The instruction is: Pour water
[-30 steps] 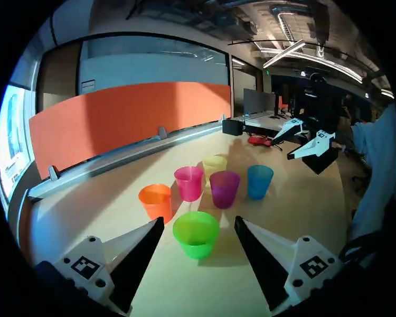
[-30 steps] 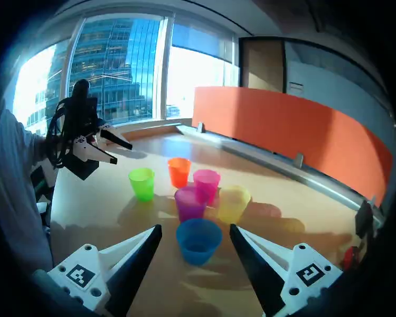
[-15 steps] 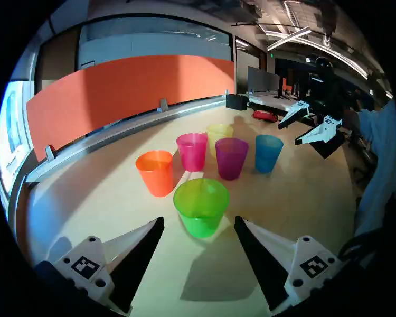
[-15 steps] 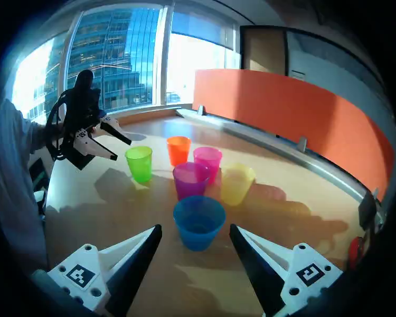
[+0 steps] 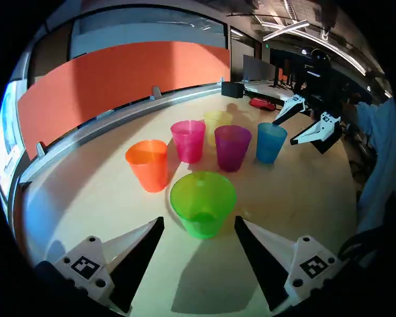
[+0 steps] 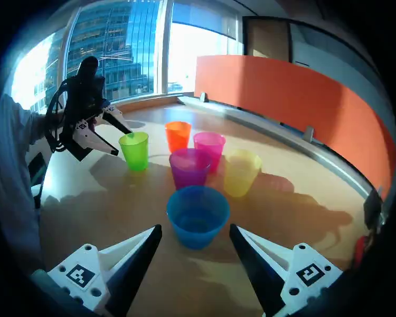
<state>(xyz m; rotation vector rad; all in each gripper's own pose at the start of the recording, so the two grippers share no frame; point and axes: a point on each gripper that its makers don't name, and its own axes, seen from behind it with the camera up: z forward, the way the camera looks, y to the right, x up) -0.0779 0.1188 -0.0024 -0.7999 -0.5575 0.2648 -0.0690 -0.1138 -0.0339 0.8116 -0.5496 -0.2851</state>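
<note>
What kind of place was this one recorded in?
Most likely an open-plan office: a long wooden desk backed by an orange divider panel, tall windows looking onto high-rise buildings, and strip ceiling lights over further desks.

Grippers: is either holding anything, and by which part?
Nothing held: left gripper open at the green plastic cup, right gripper open at the blue plastic cup.

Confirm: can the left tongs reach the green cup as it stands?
Probably yes: left tongs are open, green cup stands straight ahead between the tips, orange cup stands apart beside it.
</note>
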